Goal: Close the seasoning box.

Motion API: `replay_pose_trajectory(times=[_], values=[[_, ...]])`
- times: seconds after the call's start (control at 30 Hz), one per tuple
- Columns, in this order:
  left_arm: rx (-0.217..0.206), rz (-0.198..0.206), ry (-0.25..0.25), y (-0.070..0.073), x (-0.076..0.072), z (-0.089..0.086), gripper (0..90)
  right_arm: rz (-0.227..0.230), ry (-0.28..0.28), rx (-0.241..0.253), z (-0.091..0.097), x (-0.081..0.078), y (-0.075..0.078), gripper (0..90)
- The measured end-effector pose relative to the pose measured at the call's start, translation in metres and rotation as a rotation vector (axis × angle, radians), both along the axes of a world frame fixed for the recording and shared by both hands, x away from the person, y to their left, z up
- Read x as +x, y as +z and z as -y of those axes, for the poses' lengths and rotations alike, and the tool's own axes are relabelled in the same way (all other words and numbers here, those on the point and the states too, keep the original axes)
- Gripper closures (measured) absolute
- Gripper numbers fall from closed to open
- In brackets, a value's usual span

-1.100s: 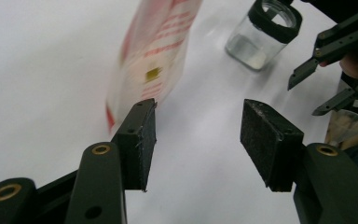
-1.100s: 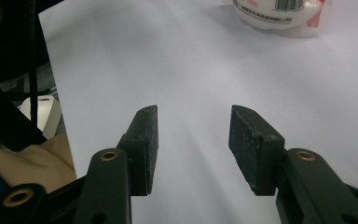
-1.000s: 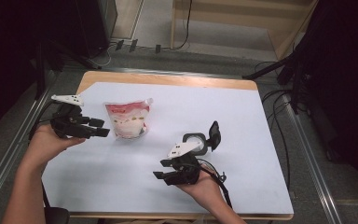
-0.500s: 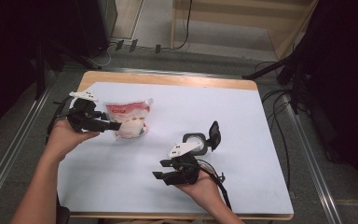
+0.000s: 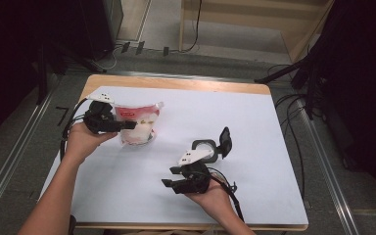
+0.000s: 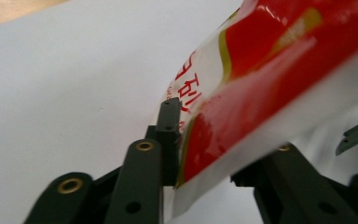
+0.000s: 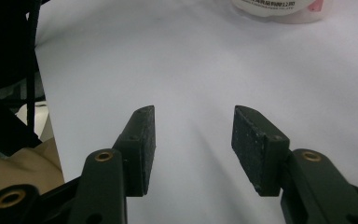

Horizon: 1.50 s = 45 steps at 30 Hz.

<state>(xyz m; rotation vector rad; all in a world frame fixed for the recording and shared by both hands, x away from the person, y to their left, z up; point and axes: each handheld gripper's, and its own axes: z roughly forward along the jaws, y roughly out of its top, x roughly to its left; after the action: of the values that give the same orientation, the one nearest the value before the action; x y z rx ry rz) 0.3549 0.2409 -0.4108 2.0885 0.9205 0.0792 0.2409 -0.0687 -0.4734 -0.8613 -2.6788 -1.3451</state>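
Left gripper [image 5: 127,125] closing on the red-and-white glossy plastic food pouch [image 5: 136,125], the grasping step.

The pouch is standing at the near-left part of the white table sheet [image 5: 254,127], and in the left gripper view its jaws have just been closing with the pouch's edge [image 6: 242,93] running between them, the left pad touching the film; the grip looks taken, so I judge the next move is calling for a gentle lift without crushing the soft film. The right gripper [image 5: 169,182] is resting near the front edge, jaws standing apart around nothing, just before a small round white container with a black flip lid [image 5: 210,147]. The sheet is covering a wooden tabletop [image 5: 176,82]; grey floor, cables and dark equipment are surrounding it.
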Motion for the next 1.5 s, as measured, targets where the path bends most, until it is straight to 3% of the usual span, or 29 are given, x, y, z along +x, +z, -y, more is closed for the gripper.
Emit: replay_pose_trajectory(times=[0.2, 0.3, 0.53, 0.63, 0.77, 0.9, 0.93, 1.03, 1.07, 1.13, 1.2, 1.5], values=[[0.007, -0.023, 0.018, 0.002, 0.000, 0.005, 88.7, 0.004, -0.012, 0.008, 0.001, 0.001, -0.001, 49.4], [0.001, -0.055, 0.015, 0.007, 0.002, 0.006, 90.0, 0.016, -0.014, 0.010, 0.001, 0.002, -0.002, 48.6], [-0.024, -0.080, 0.008, 0.022, -0.001, 0.007, 90.0, 0.013, -0.014, 0.022, 0.001, 0.002, -0.001, 49.7], [-0.022, -0.075, -0.020, 0.031, -0.003, 0.012, 90.0, 0.012, -0.015, 0.022, 0.000, 0.003, -0.002, 49.6], [-0.008, -0.100, -0.057, 0.049, -0.005, 0.023, 90.0, 0.018, -0.020, 0.036, -0.003, 0.003, 0.003, 49.5], [-0.007, -0.068, -0.109, 0.067, -0.009, 0.030, 90.0, 0.048, -0.019, 0.034, -0.005, 0.005, 0.011, 48.9], [-0.013, -0.062, -0.110, 0.078, -0.011, 0.032, 90.0, 0.049, -0.023, 0.045, -0.007, 0.009, 0.015, 48.8], [-0.026, -0.047, -0.108, 0.088, -0.014, 0.033, 90.0, 0.053, -0.033, 0.042, -0.011, 0.013, 0.020, 49.8], [-0.049, -0.035, -0.110, 0.095, -0.019, 0.031, 90.0, 0.051, -0.038, 0.045, -0.011, 0.014, 0.021, 49.8], [-0.061, -0.031, -0.105, 0.098, -0.021, 0.030, 90.0, 0.051, -0.042, 0.052, -0.012, 0.014, 0.021, 49.9], [-0.093, -0.052, -0.114, 0.103, -0.027, 0.030, 90.0, 0.053, -0.054, 0.054, -0.013, 0.016, 0.019, 49.5], [-0.084, -0.055, -0.195, 0.113, -0.048, 0.042, 90.0, 0.062, -0.094, 0.051, -0.013, 0.013, 0.011, 49.6]])
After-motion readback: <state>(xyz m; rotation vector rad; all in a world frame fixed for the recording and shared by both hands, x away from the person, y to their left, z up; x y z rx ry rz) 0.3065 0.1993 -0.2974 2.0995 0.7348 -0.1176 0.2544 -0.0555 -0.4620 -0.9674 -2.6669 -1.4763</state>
